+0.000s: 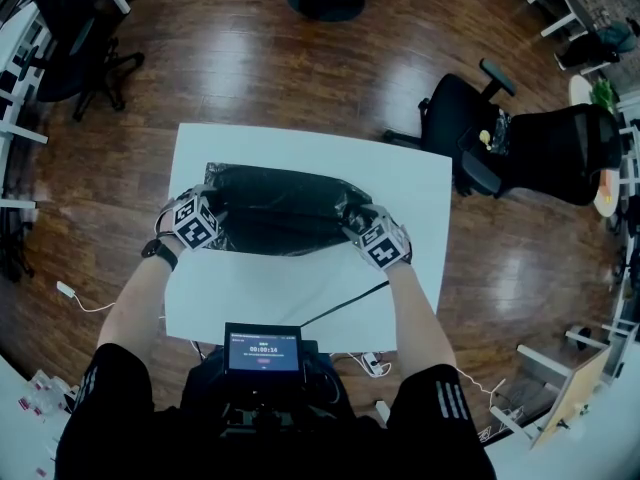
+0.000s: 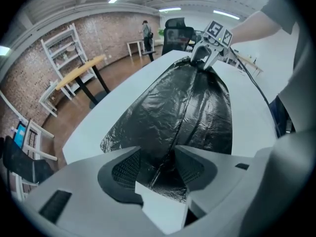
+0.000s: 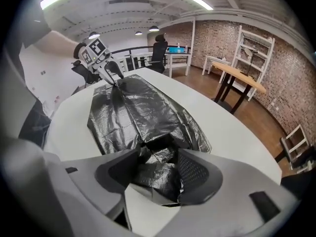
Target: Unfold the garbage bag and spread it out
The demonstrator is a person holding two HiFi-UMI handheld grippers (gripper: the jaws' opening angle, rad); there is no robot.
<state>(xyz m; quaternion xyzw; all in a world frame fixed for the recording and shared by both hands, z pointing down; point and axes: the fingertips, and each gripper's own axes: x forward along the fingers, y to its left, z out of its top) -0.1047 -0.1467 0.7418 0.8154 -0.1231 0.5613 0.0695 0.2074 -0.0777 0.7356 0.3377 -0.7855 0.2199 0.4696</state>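
Observation:
A black garbage bag (image 1: 275, 208) lies spread wide and crinkled across the middle of the white table (image 1: 300, 148). My left gripper (image 1: 213, 200) stands at the bag's left end, and my right gripper (image 1: 354, 218) at its right end. In the left gripper view the left gripper (image 2: 157, 158) is open, with the bag (image 2: 168, 107) lying flat between the jaws. In the right gripper view the right gripper (image 3: 159, 163) is open over a crumpled, partly folded end of the bag (image 3: 143, 107). Each gripper appears in the other's view at the bag's far end: right gripper (image 2: 201, 59), left gripper (image 3: 111, 76).
A black cable (image 1: 345, 303) crosses the table's near part. A small device with a lit screen (image 1: 262, 350) sits at the person's chest. Black office chairs stand at the right (image 1: 530, 148) and far left (image 1: 70, 38). Wood floor surrounds the table.

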